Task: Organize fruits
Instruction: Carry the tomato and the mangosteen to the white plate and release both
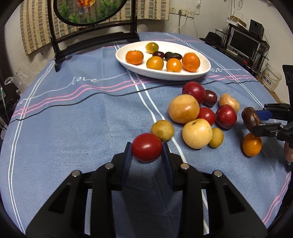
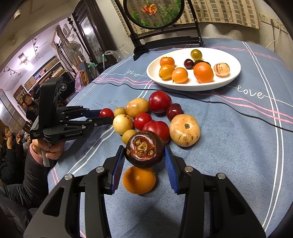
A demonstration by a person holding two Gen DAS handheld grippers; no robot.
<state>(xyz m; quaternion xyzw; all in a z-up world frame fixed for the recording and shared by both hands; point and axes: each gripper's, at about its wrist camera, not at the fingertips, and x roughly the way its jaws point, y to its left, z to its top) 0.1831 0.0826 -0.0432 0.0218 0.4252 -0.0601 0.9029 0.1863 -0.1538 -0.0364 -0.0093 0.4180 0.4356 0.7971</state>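
Fingers of the left gripper (image 1: 147,146) clamp a round red tomato (image 1: 147,147); the right gripper (image 2: 144,155) pinches a dark mangosteen (image 2: 144,149), calyx end toward the camera, above an orange (image 2: 139,180). "GenRobot.AI" marks the left handle; "love" (image 2: 250,93) is stitched on the tablecloth (image 2: 238,146) beside the white plate (image 2: 234,73).

Lived-in home room, round table under a blue striped "love" tablecloth (image 1: 73,113), white fruit plate (image 2: 232,80), ornamental round screen (image 2: 153,12) on a dark stand, woven curtain (image 1: 34,27), monitor (image 1: 244,44) on a cluttered shelf, carved cabinet (image 2: 89,34), standing fan (image 2: 73,48), people (image 2: 7,135) seated in the adjoining room
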